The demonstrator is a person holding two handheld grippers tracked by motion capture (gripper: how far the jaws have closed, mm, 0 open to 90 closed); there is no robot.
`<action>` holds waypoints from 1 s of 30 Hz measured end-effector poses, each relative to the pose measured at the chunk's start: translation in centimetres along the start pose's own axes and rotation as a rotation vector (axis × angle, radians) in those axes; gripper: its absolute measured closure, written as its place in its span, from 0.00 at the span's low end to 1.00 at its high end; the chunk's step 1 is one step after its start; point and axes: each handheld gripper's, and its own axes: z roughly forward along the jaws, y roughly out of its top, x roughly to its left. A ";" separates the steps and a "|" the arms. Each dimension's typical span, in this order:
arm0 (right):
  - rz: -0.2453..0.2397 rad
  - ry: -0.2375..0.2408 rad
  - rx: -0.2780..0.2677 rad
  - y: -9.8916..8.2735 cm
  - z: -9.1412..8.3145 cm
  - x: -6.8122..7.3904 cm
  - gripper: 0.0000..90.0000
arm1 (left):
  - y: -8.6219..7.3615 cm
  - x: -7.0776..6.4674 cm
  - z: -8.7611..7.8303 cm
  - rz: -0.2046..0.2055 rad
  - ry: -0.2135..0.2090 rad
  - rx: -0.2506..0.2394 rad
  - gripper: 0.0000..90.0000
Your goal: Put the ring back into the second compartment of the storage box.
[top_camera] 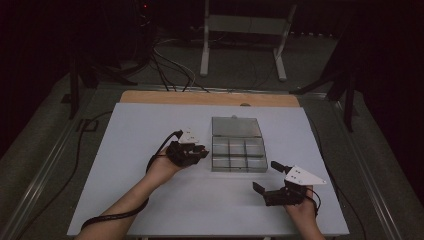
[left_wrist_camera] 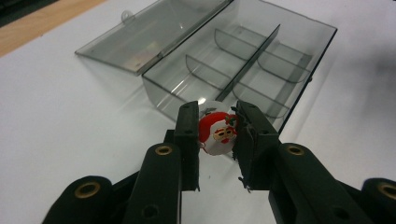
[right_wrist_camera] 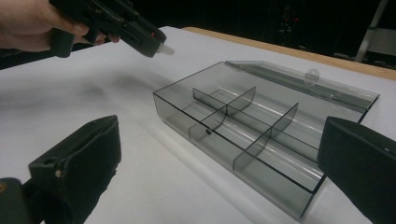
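Our left gripper point(left_wrist_camera: 217, 128) pinches a little Santa button point(left_wrist_camera: 217, 134), just in front of the clear box point(left_wrist_camera: 308, 70). We think we must lift it over a slot next. Our right gripper point(top_camera: 266, 176) waits, spread wide, beside the box.

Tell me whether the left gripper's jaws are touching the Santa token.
Touching. The left gripper view shows the left gripper with both jaws pressed against the Santa token.

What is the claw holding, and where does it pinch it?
The left claw holds a small round Santa-face piece, pinched at its two side edges, near the open clear box. The right claw is open and holds nothing.
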 end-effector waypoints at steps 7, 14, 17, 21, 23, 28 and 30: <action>-0.001 0.001 -0.001 0.0 0.0 0.0 0.00 | 1.0 -0.4 0.7 0.017 -0.024 -0.005 0.82; 0.001 0.001 -0.001 0.0 -0.1 0.0 0.00 | 1.8 -0.6 1.3 0.026 -0.041 -0.010 0.82; 0.001 0.002 -0.001 0.0 -0.1 0.0 0.00 | 2.0 -0.6 1.5 0.034 -0.044 -0.007 0.82; 0.000 0.003 0.000 0.0 0.0 0.0 0.00 | 2.6 -0.9 1.9 0.045 -0.046 -0.008 0.82; 0.001 0.003 -0.001 0.0 0.0 0.0 0.00 | 2.9 -1.1 2.2 0.047 -0.052 -0.010 0.82; 0.001 0.002 -0.001 0.0 0.0 0.0 0.00 | 3.7 -1.4 2.9 0.064 -0.064 -0.008 0.82; 0.003 0.001 -0.001 0.0 -0.1 0.0 0.00 | 4.0 -1.6 3.2 0.069 -0.069 -0.001 0.82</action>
